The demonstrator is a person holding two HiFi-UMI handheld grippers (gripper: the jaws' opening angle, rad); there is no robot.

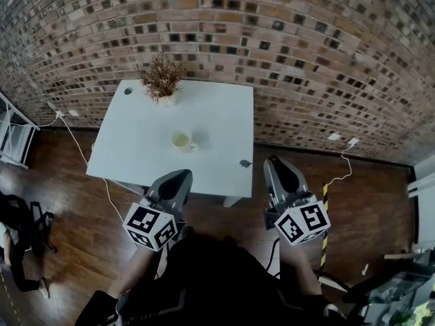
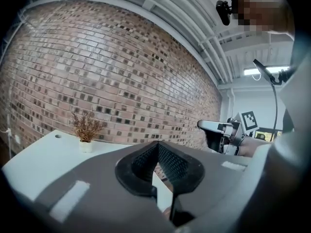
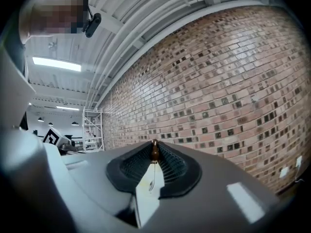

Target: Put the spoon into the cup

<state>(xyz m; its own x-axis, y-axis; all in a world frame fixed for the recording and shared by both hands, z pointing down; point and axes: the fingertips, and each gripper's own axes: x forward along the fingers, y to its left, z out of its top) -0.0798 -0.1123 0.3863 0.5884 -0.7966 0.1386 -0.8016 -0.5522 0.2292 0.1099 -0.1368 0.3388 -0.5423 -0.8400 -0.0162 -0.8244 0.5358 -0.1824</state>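
While the head view shows us the cup on the table, apart from the spoon, only the view from the right claw shows us its jaws pinching the spoon's brown end. The left claw is closed on nothing.

Red-brown brick wall across the rear, dark wooden plank floor, white square desk set against the wall, white cable trailing to the floor, yellow-black hazard tape, white ceiling beams, lit ceiling strip light, white metal rack at the far end.
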